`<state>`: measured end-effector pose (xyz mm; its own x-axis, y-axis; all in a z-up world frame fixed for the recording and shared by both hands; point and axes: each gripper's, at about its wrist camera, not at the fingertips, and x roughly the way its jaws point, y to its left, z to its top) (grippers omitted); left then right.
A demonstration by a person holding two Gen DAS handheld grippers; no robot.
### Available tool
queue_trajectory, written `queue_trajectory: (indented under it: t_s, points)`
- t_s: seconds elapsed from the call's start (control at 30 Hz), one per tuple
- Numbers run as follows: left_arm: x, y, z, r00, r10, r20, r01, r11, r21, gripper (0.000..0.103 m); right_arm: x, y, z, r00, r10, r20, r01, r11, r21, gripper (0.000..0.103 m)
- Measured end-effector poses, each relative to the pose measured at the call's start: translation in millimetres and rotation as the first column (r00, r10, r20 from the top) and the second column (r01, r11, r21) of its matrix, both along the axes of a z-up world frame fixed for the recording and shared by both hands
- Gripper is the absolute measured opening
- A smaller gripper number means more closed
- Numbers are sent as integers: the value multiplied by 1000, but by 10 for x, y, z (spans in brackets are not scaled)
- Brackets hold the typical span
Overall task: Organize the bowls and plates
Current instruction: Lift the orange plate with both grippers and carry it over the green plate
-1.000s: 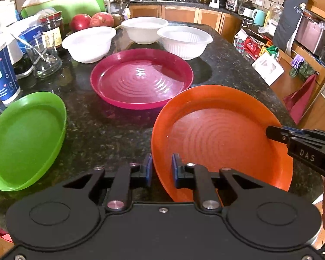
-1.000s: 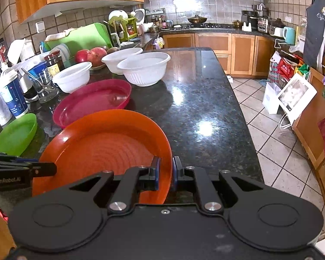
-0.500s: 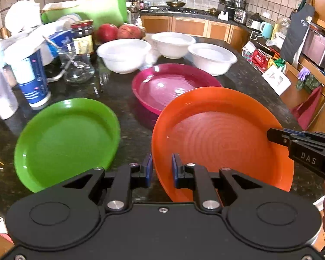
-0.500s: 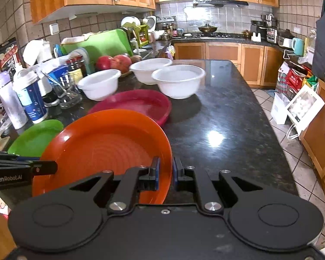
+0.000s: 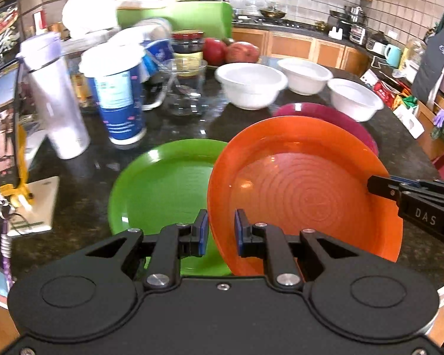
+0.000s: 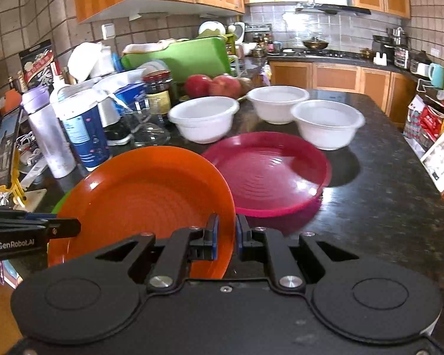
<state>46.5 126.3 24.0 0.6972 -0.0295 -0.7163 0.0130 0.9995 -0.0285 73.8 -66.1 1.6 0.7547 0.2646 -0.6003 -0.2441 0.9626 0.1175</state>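
Orange plastic is being pinched at the near rim of the orange plate [image 5: 305, 183] by the left tool [image 5: 220, 230] in the left wrist view, and the plate is being held tilted over the green plate [image 5: 165, 183] on the black stone desk [image 5: 74, 207]. Its far rim is being clamped by the right tool [image 5: 373, 185].

From the right wrist view, the plate's rim is being gripped by the right tool's blue pads [image 6: 215, 236], with the magenta plate [image 6: 269, 174] and three white bowls [image 6: 204, 118] lying beyond.
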Motion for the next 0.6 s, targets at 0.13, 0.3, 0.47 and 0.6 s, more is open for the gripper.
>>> queue_trajectory:
  t_s: [0.13, 0.3, 0.47, 0.6]
  points:
    - [12, 244, -7, 1000, 12, -2, -11, 1000, 5, 24, 73, 243, -14, 1000, 13, -7, -13, 1000, 1, 14]
    - [67, 494, -29, 1000, 11, -3, -11, 1000, 15, 24, 147, 510, -47, 1000, 17, -16, -17, 1000, -3, 14]
    - [160, 685, -66, 1000, -6, -9, 6, 1000, 20, 24, 221, 720, -83, 1000, 0, -28, 0, 1000, -8, 14]
    - [253, 785, -97, 999, -35, -17, 35, 999, 20, 24, 285, 826, -127, 999, -30, -40, 30, 999, -17, 14]
